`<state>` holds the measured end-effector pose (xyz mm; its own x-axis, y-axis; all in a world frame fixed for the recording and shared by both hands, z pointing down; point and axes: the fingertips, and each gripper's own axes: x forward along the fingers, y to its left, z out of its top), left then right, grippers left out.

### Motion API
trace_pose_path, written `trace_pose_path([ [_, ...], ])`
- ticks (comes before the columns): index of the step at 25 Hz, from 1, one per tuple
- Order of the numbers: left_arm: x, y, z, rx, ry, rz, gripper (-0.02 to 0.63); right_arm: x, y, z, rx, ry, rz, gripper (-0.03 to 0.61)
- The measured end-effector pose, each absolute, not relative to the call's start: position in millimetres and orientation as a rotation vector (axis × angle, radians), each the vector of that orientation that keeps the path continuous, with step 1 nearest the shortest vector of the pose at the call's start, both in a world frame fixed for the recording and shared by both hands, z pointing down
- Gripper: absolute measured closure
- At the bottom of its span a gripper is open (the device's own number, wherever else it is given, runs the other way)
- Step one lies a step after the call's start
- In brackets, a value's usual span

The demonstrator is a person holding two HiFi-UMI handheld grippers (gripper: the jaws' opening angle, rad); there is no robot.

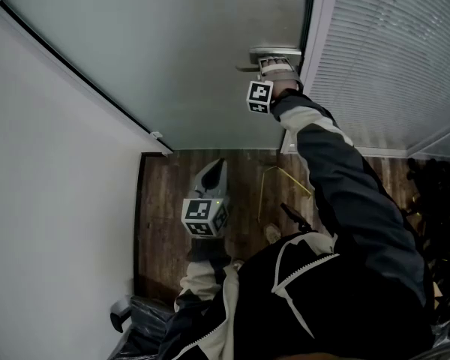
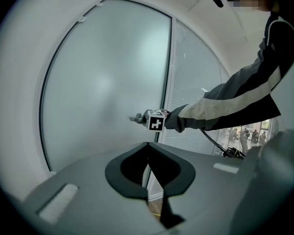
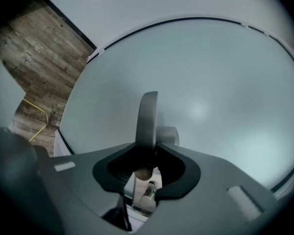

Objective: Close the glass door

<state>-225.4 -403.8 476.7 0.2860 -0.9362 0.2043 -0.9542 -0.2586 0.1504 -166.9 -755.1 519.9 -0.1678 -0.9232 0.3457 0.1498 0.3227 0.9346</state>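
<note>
One glass door (image 1: pixel 172 51): frosted, fills the wall ahead; its free edge lies close beside the frame (image 1: pixel 308 66) at right, whether latched I cannot tell.
Handle (image 3: pixel 148 116): lever by that edge, long axis level along the glass, running straight out from the right jaws.
Right gripper (image 1: pixel 276 66): clamped on the handle, the nearer one.
Left gripper (image 2: pixel 147 148): jaws together, empty, low, well apart from the door.
</note>
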Motion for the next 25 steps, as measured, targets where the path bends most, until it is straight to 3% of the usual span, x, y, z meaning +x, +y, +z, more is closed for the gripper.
trace_pose_path([
  [6, -231, -399, 474, 2.318, -1.762, 0.096, 0.612, -167, -756, 523, 0.748, -1.429, -1.091, 0.463],
  [11, -234, -394, 466, 2.321, -1.767, 0.097, 0.612, -165, -740, 516, 0.743, -1.515, -1.049, 0.401],
  [15, -245, -398, 456, 2.329, -1.789, 0.059, 0.612, -173, -695, 489, 0.819, -1.759, -0.949, 0.401],
  [19, -254, -411, 439, 2.335, -1.809, 0.015, 0.612, -184, -627, 445, 0.905, -2.2, -0.609, 0.44],
  [25, -252, -412, 417, 2.377, -1.803, -0.046, 0.611, -183, -516, 404, 0.946, -2.575, -0.318, 0.556],
])
